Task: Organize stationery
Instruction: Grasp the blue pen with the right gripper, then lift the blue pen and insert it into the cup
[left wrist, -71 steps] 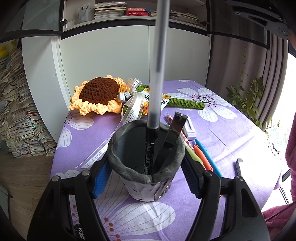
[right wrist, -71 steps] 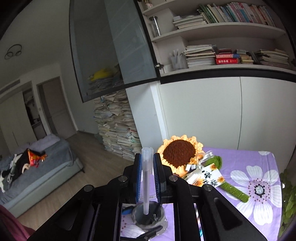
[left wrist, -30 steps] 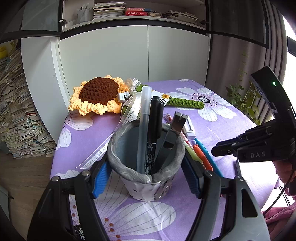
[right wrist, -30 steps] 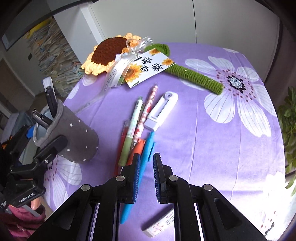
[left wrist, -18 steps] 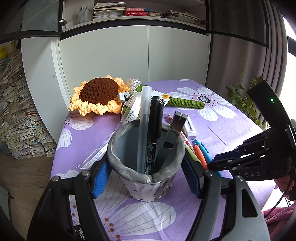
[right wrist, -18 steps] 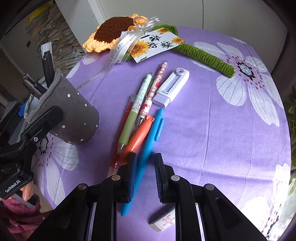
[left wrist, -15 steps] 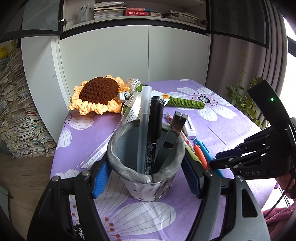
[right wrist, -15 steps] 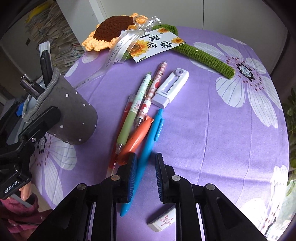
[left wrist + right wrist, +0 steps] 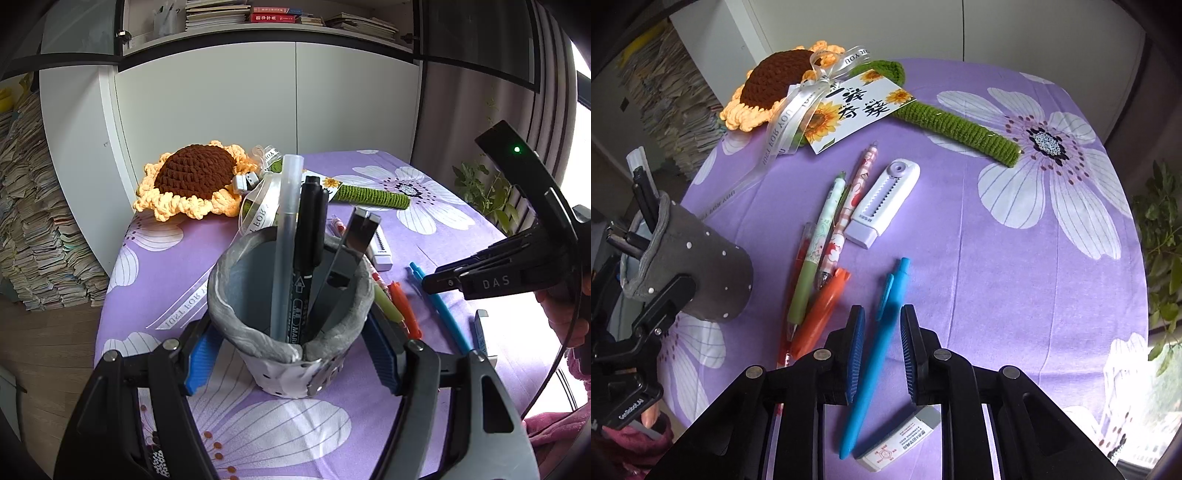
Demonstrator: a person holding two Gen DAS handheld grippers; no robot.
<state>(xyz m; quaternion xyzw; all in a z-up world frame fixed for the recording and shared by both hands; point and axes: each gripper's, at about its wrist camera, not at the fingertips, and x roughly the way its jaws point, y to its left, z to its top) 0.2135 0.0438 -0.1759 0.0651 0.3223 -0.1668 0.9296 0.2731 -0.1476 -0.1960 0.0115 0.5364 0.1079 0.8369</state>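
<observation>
Right now the step in hand looks like picking the next pen for the grey pen holder (image 9: 291, 295), which the left gripper (image 9: 291, 354) clamps by its sides, standing on the table with a frosted pen, a black marker and a metal clip already inside. The right gripper (image 9: 882, 343) hangs over the blue pen (image 9: 877, 354), well to the holder's right; its jaws have just been opening a little and now straddle the barrel with a gap on either side, so nothing is gripped yet. My guess is that the next move calls for lowering onto the barrel, squeezing, then lifting without dragging the white eraser (image 9: 899, 443) that lies just beside the pen's tip. Between the blue pen and the holder lie an orange pen (image 9: 820, 314), a green pen (image 9: 816, 254), a pink patterned pen (image 9: 849, 218) and a red one partly hidden under them; a white correction tape (image 9: 882, 203) sits beyond. All rest on a purple flowered tablecloth (image 9: 997, 277), with a crochet sunflower (image 9: 195, 181) behind the holder, then white cabinets and bookshelves.
</observation>
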